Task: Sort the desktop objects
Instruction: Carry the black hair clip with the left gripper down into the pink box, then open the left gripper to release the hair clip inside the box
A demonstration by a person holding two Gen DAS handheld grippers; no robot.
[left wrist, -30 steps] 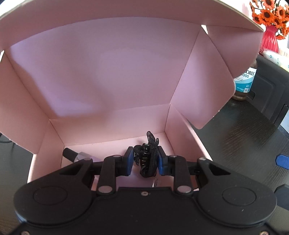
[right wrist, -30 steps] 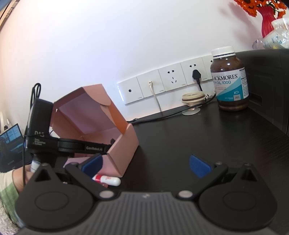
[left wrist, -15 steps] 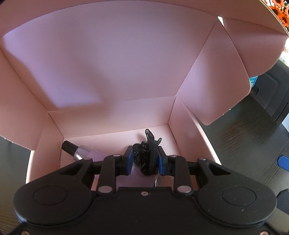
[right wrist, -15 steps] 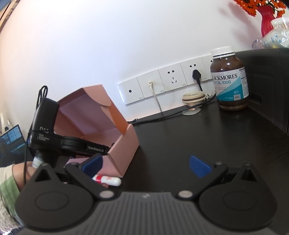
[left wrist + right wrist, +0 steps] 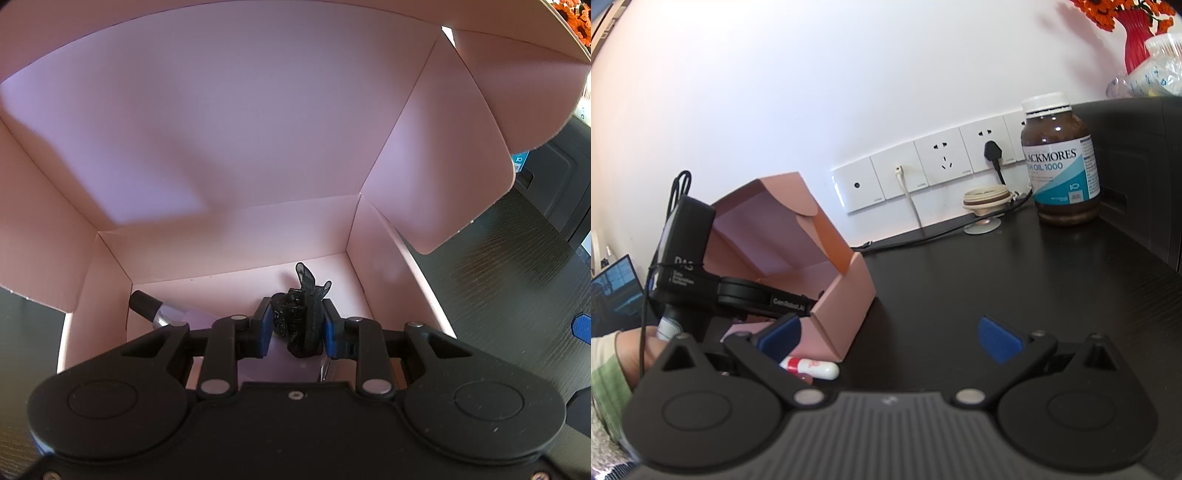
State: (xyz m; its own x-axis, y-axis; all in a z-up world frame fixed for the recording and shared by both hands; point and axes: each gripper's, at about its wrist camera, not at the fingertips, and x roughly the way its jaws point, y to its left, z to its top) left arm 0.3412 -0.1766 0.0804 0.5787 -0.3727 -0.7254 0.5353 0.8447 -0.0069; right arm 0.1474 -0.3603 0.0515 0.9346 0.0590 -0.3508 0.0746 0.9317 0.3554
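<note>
Black lace hair tie (image 5: 301, 317), bunched up, is clamped between the blue pads of the left gripper (image 5: 297, 326), inside the open pink cardboard box (image 5: 236, 236) and just above its floor. Small bottle with a black cap and silver collar (image 5: 153, 309) lies on the box floor to the left, partly hidden under the gripper. Box lid stands raised behind, side flaps out. From the right wrist view the box (image 5: 846, 302) sits on the dark wooden desk (image 5: 997, 273), with the left gripper's black body (image 5: 701, 273) reaching into it from the near side. White tube with a red band (image 5: 812, 367) lies on the desk just beside the box's front corner. Right gripper (image 5: 890, 338) hangs apart over the desk, jaws spread wide, nothing in them. Brown supplement jar with a white lid (image 5: 1060, 162) stands well apart, near the wall sockets (image 5: 923, 170).
</note>
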